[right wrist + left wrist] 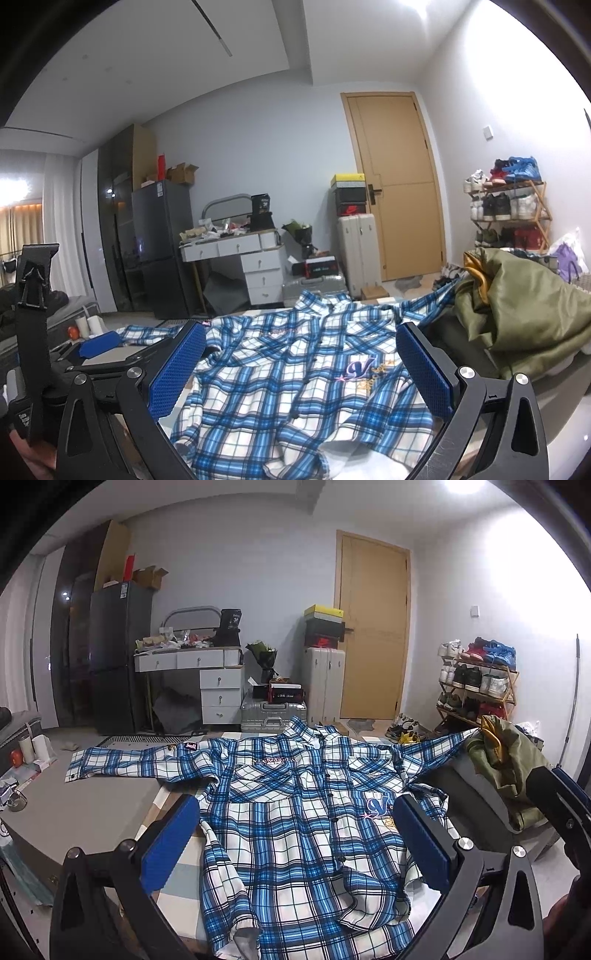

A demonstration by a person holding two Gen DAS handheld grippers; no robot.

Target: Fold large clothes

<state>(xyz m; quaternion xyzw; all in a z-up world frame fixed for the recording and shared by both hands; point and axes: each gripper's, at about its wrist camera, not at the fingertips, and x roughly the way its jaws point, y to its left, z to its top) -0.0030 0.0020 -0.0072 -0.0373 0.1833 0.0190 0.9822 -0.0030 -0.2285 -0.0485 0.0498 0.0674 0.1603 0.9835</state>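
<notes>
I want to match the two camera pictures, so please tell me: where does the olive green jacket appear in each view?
Left wrist view: the olive green jacket lies bunched at the right edge, beyond the plaid shirt, where the sleeve tip ends.
Right wrist view: the olive green jacket fills the right middle, larger and closer, right of the plaid shirt.
Shared landmark: the wooden door, behind and left of the jacket in both.

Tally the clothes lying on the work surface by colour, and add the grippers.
Blue-and-white plaid shirt: 1
Olive green jacket: 1
Grippers, both open: 2, left gripper and right gripper
Total: 4
</notes>
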